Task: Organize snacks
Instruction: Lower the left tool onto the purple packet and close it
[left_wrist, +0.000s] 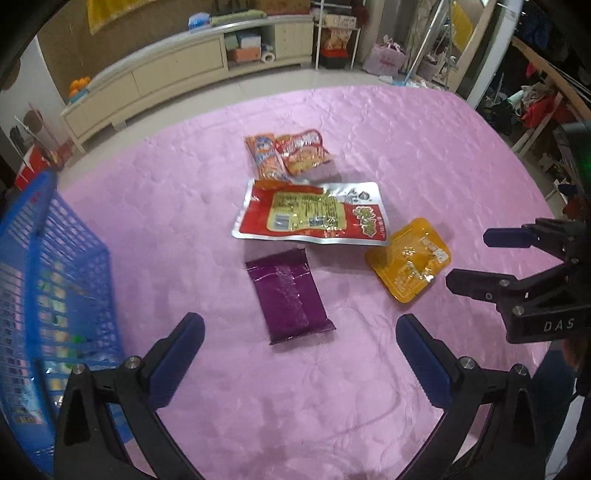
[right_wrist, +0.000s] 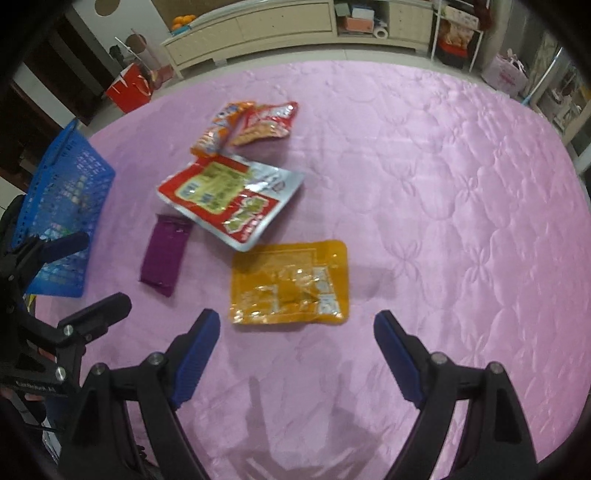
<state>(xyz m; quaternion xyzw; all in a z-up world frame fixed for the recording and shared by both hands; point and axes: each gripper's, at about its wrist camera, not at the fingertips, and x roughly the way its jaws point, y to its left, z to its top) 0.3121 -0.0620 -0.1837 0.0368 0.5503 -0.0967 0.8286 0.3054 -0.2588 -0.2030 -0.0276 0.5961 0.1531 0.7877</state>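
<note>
Left gripper (left_wrist: 300, 334): jaws wide, holding nothing, above the pink cloth (left_wrist: 424, 155) just short of the purple packet.
Right gripper (right_wrist: 297, 332): jaws wide, holding nothing, just short of the yellow packet.
Purple packet (left_wrist: 290, 300): flat on the cloth, directly nearer than the red pouch, close to it but apart.
Yellow packet (right_wrist: 290, 282): flat on the cloth, nearer than the red pouch and right of it; in the right wrist view its far corner sits just beside the pouch's near corner.
Red pouch (left_wrist: 312, 213): large red and silver packet, printed side up, mid cloth; the landmark.
Orange packets (left_wrist: 286, 151): two small ones side by side, just beyond the red pouch, the left one meeting its far edge.
Blue basket (left_wrist: 48, 295): left of the red pouch, well apart, at the cloth's edge; packets show through its mesh.
Cabinet (left_wrist: 177, 74): long, cream, far beyond the red pouch, against the wall.
</note>
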